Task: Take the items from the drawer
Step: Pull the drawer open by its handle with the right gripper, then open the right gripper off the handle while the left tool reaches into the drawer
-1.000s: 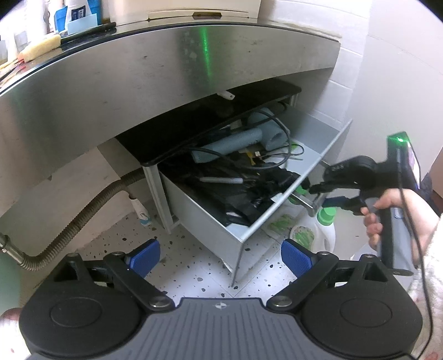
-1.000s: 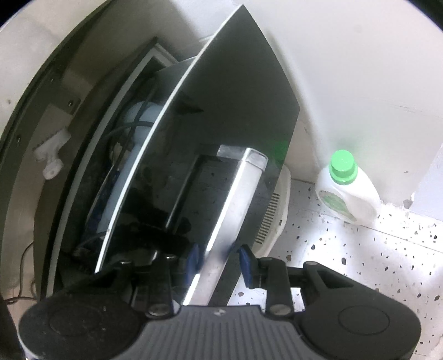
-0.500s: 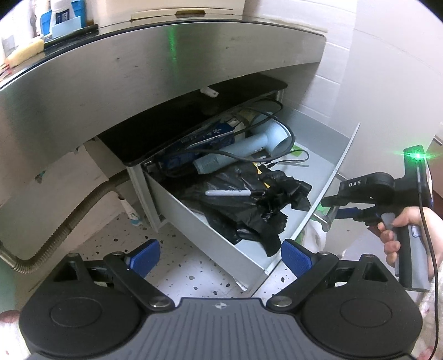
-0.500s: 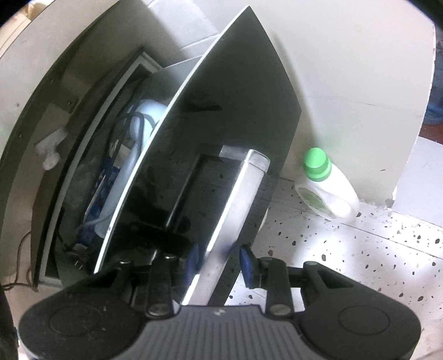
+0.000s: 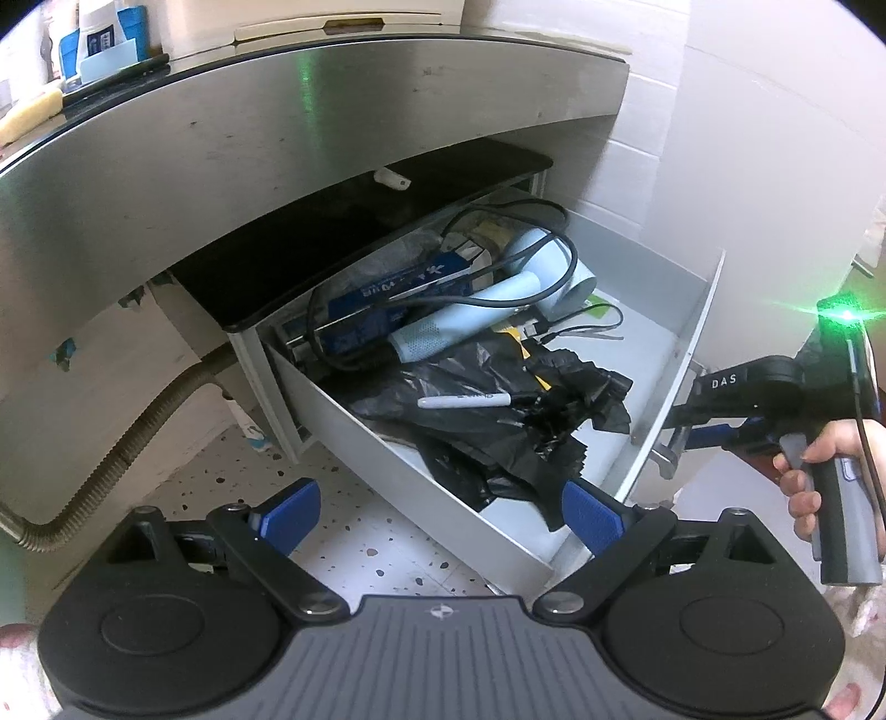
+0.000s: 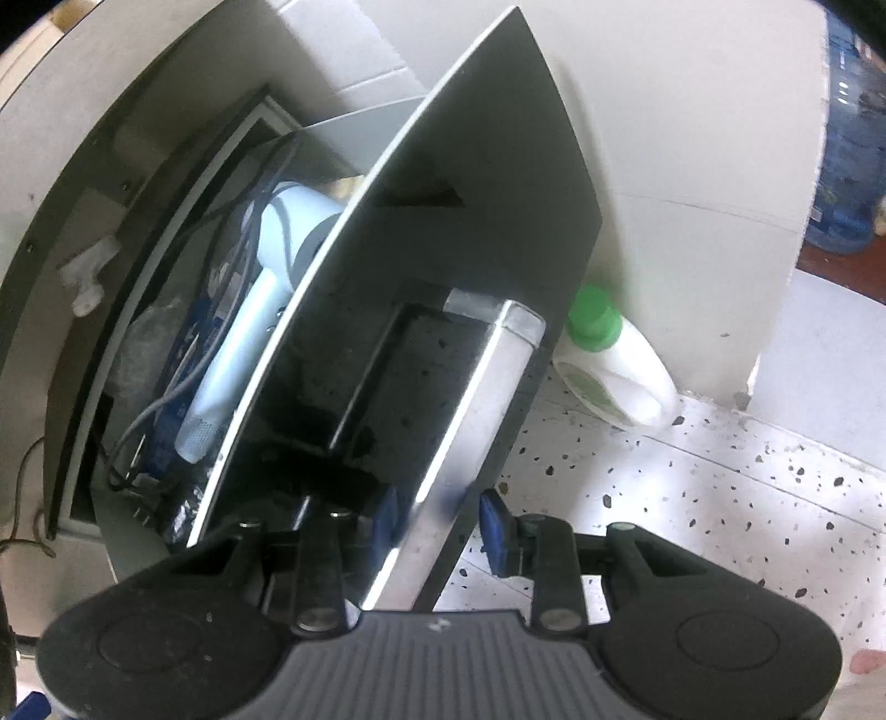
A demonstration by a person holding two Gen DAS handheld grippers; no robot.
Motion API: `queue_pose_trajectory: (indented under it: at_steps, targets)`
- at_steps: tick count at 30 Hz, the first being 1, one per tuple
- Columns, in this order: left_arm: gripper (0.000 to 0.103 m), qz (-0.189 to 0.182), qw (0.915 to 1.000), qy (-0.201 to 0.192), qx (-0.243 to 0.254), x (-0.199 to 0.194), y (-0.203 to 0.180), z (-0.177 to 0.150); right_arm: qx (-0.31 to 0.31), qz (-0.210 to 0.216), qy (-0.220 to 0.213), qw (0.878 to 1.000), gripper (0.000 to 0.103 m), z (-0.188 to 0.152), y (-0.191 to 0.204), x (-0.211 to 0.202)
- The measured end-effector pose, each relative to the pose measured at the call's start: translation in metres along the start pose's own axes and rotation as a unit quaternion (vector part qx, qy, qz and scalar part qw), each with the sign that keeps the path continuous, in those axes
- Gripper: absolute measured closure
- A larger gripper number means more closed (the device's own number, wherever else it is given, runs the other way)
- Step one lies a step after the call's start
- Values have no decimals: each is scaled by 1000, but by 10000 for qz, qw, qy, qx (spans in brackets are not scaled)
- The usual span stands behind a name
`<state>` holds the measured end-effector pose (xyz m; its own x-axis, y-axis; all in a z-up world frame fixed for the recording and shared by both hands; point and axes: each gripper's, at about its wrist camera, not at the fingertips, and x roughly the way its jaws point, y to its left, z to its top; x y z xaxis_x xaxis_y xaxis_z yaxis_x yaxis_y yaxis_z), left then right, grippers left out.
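Note:
The grey drawer (image 5: 387,471) stands pulled far out under the steel counter. In it lie a pale blue hair dryer (image 5: 487,310) with a dark cord, a blue box (image 5: 376,310), crumpled black plastic bags (image 5: 498,421) and a marker pen (image 5: 462,400) on top of the bags. My left gripper (image 5: 440,512) is open and empty, in front of the drawer's near corner. My right gripper (image 6: 440,526) is shut on the drawer's metal handle (image 6: 476,399); it also shows in the left wrist view (image 5: 692,437) at the drawer front.
A corrugated drain hose (image 5: 127,443) runs along the wall left of the drawer. A white detergent bottle with a green cap (image 6: 614,365) stands on the speckled floor by the wall, right of the drawer front. Bottles and clutter sit on the counter top (image 5: 99,44).
The right gripper has pulled the drawer further out by its handle. More of the contents now show, including the bags, the pen and the hair dryer.

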<state>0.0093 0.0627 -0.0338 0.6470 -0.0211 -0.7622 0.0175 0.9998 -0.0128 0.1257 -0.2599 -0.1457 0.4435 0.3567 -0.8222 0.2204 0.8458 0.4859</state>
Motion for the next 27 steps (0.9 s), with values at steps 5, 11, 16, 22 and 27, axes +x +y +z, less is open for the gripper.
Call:
queue_pose_trajectory:
  at_steps: [5,11,16,22,27]
  targets:
    - [8,-1,10000,3,57,3,1,2,-26,-5,-17,10000,73,-4,-1,-1]
    - [8,8,9999,6,167,5,-1,5,-43,-60,-44,10000,73,-2,1,-2]
    - [8,-40,9995,-56,299,6,-1,11,-90,-90,-91,9999,73,-2,2,-2]
    - [7,-111,9987,-135,480,8,2,19,56,11,-103,9999,72,-2,-4,-1]
    - [7,-170,9977,-200,630,9,4,27,-87,-45,-320,9994,71,-10,-1,-4]
